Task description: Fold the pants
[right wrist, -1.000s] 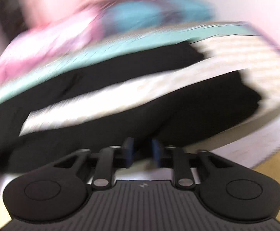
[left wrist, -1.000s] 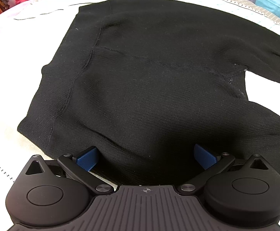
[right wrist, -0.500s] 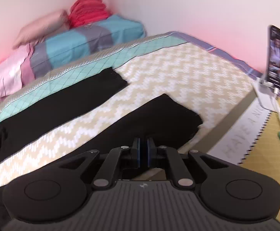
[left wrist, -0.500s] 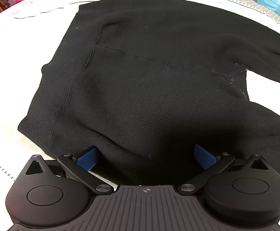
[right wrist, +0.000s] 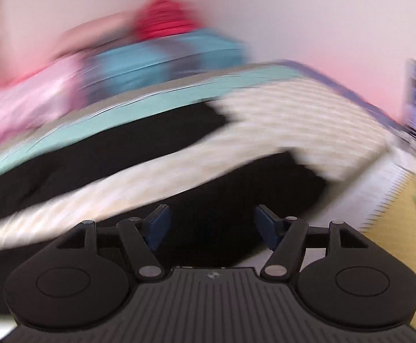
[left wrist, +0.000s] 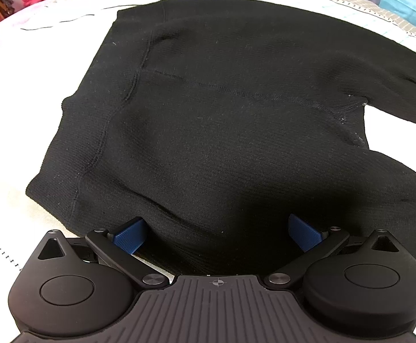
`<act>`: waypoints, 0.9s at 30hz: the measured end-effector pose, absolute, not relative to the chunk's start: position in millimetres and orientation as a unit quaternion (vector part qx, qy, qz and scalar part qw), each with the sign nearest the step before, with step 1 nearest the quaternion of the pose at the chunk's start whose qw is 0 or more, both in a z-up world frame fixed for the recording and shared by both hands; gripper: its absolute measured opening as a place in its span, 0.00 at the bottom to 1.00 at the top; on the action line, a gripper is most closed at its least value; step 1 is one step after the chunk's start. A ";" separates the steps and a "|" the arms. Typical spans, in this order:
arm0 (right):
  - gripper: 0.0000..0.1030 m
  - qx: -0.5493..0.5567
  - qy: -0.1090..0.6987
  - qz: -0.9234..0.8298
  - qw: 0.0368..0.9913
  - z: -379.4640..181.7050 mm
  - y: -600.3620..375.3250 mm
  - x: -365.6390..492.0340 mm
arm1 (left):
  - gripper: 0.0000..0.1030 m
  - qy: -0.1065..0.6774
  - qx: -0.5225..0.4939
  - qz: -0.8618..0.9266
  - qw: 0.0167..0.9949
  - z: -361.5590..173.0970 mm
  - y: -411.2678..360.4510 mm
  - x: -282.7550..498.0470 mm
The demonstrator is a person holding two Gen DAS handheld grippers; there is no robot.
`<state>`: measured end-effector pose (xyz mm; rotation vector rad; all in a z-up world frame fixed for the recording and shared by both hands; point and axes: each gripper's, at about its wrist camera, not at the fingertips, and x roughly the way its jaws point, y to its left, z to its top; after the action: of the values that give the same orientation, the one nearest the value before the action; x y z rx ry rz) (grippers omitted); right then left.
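The black pants lie spread flat on the bed, waistband at the left and the two legs running off to the right. The left gripper sits at the near edge of the seat area with its jaws wide, the blue pads either side of the cloth's edge without pinching it. The right wrist view is blurred, but the right gripper shows jaws wide over the near leg's end, the far leg lying parallel beyond a strip of cream bedcover.
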<state>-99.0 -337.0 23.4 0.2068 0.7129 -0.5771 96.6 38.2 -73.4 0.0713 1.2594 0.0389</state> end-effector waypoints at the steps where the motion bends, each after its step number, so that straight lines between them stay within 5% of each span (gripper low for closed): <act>1: 0.70 0.077 0.360 -0.234 0.900 19.8 -319.0 -93.1 | 1.00 0.588 0.033 0.017 0.808 -72.0 38.3 94.1; 9: 0.70 -0.010 0.501 -0.140 0.854 -11.1 -276.2 -60.4 | 1.00 0.594 0.063 -0.044 0.801 -66.5 50.4 76.9; 17: 0.66 -0.128 0.400 0.008 0.907 21.1 -185.9 -50.8 | 1.00 0.593 0.054 -0.079 0.800 -61.0 63.8 68.1; 22: 0.42 -0.153 0.433 0.094 0.883 -18.5 -135.1 -10.1 | 1.00 0.590 0.066 -0.076 0.801 -60.4 54.5 66.1; 23: 0.11 -0.158 0.455 0.095 0.871 -28.3 -133.0 -4.4 | 1.00 0.590 0.066 -0.076 0.801 -60.1 54.2 65.5; 27: 0.04 -0.135 0.463 0.119 0.868 -9.2 -148.1 -12.2 | 1.00 0.590 0.061 -0.085 0.801 -60.8 59.0 69.3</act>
<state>-12.2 -148.1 -9.2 -0.2834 0.9689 0.2496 69.3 59.0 -60.8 0.1310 1.2647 -0.1819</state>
